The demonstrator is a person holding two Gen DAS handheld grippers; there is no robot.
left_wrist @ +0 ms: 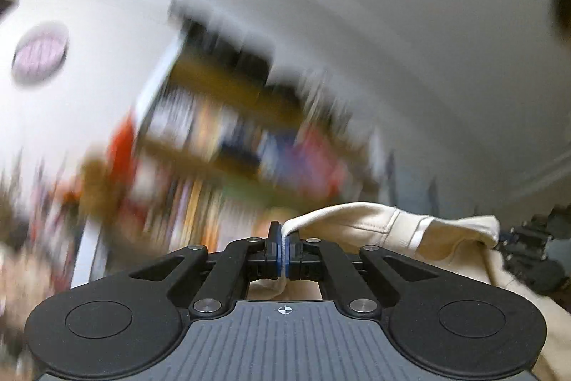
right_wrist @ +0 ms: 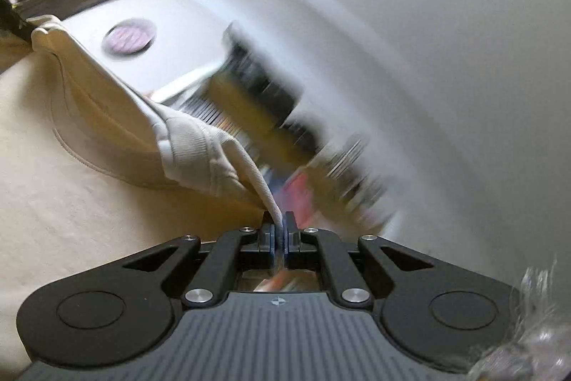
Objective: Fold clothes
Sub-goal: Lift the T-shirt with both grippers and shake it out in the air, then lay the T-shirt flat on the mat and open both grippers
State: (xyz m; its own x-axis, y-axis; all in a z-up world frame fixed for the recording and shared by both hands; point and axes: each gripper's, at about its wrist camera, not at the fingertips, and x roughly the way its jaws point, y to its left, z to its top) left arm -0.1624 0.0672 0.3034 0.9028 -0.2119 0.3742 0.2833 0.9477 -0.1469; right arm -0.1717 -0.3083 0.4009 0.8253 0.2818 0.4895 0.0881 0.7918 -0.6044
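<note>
Left gripper (left_wrist: pixel 284 250): clamped on an edge of the cream garment (left_wrist: pixel 360 224), which trails off toward 3 o'clock.
Right gripper (right_wrist: pixel 280 231): pinching the garment's ribbed edge; cloth stretches toward 10 o'clock.
Bookshelf (left_wrist: pixel 228 131): beyond, blurred, probably books.

Bookshelf (left_wrist: pixel 228 131) motion-smeared in both views; titles unreadable. Cream garment (left_wrist: pixel 410 231) runs off lower right edge, left view. Crinkled clear object (right_wrist: pixel 528 331), near right: blurred, unidentifiable.

Garment (right_wrist: pixel 107 116): cream — paler ribbed trim
Gripper bodies (left_wrist: pixel 284 247): black, blue pads, grey ridged base
Shelf (left_wrist: pixel 228 131): brown — blurred multicolour contents
Wall (right_wrist: pixel 428 41): white
</note>
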